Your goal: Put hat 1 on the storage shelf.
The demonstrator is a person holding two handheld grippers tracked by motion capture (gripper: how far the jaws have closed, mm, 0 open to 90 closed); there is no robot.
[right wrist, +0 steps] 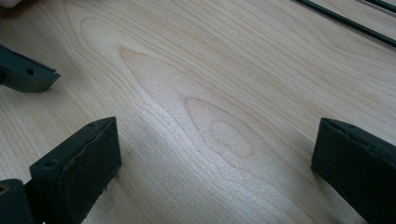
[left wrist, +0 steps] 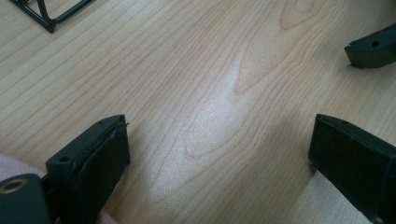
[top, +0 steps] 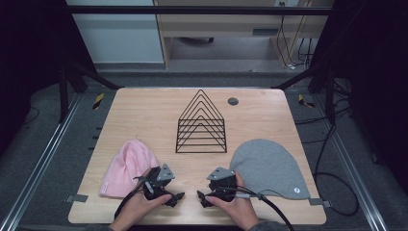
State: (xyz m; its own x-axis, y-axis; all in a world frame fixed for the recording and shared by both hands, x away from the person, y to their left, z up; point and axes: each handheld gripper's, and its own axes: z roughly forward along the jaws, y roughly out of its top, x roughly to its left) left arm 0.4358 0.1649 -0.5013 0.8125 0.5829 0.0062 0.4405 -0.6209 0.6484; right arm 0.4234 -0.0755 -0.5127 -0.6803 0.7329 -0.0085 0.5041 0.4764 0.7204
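1. Pink hat [top: 129, 167]: lies flat near the desk's [top: 144, 110] front-left corner. Long axis runs diagonally, with the rounded crown toward the desk's middle and back and the open brim toward the front-left corner.
2. Left gripper [top: 179, 196]: rests low at the front edge, just right of the pink hat, jaws pointing right toward the other gripper. In the left gripper view [left wrist: 219, 154] the jaws stand wide apart with only bare wood between them; nothing held.
3. Rack [top: 201, 124]: black wire, at mid-desk, behind both grippers and well apart from them.
4. Right gripper [top: 200, 196]: at the front edge, just left of the grey hat, jaws pointing left. Jaws wide apart over bare wood [right wrist: 217, 158]; nothing held.
5. Grey hat [top: 269, 168]: flat near the front-right corner. Long axis diagonal, crown toward the back-left, brim toward the front-right corner.
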